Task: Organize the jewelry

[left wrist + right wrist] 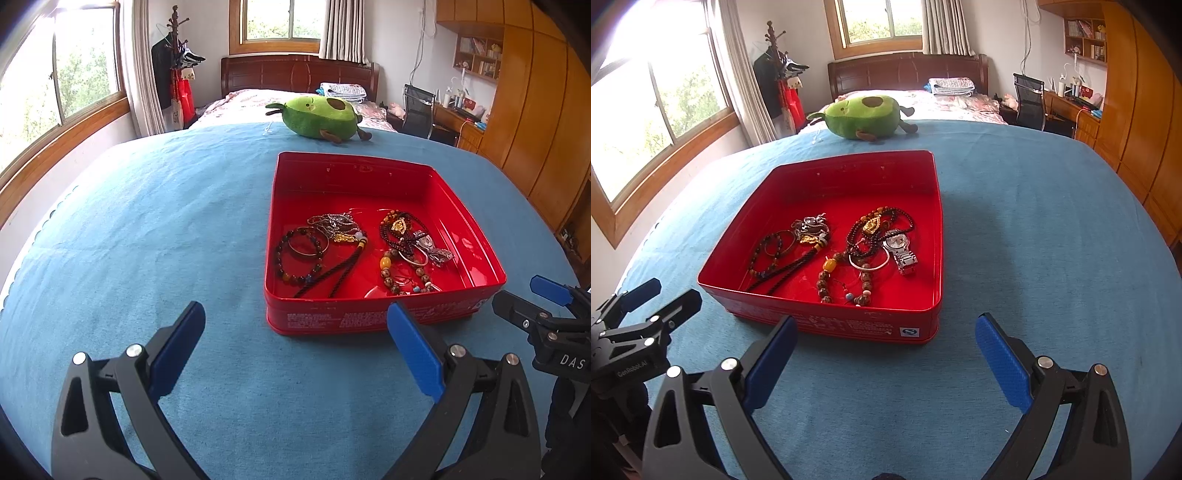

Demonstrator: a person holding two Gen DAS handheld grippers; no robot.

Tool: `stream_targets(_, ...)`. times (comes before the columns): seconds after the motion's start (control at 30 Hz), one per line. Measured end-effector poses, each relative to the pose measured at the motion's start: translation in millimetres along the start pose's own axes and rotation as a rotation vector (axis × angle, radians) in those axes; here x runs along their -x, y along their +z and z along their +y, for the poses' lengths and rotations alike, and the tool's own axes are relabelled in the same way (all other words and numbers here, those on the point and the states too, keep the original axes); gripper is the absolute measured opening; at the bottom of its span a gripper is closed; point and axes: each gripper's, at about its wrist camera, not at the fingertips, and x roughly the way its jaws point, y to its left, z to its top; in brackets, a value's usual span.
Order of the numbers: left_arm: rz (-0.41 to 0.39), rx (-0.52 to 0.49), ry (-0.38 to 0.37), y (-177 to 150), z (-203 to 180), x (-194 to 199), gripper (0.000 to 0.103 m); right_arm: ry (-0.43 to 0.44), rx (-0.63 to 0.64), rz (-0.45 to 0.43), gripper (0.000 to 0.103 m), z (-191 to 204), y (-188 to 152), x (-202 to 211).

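Observation:
A red tin box [369, 170] [923, 321] sits on the blue tablecloth. Inside lie a dark bead bracelet [284, 254] [764, 251], a black cord necklace [332, 269] [786, 269], a brown bead bracelet [391, 277] [825, 284], a silver watch [903, 251] and a dark bead strand with a gold pendant [399, 227] [871, 223]. My left gripper [295, 332] is open just before the box's near left corner. My right gripper [886, 347] is open in front of the box's near right corner. Both hold nothing.
A green avocado plush [317, 116] [864, 116] lies beyond the box at the table's far edge. Blue cloth [147, 221] [1052, 240] stretches left and right of the box. A bed, desk, chair and wooden wardrobe stand behind.

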Motion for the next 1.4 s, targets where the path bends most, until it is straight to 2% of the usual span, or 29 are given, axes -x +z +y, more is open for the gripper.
stream_targets(1.4, 0.021, -0.003, 0.004, 0.3, -2.4, -8.5, 0.098, -0.016, 0.004, 0.021, 0.097, -3.2, -0.5, -8.3)
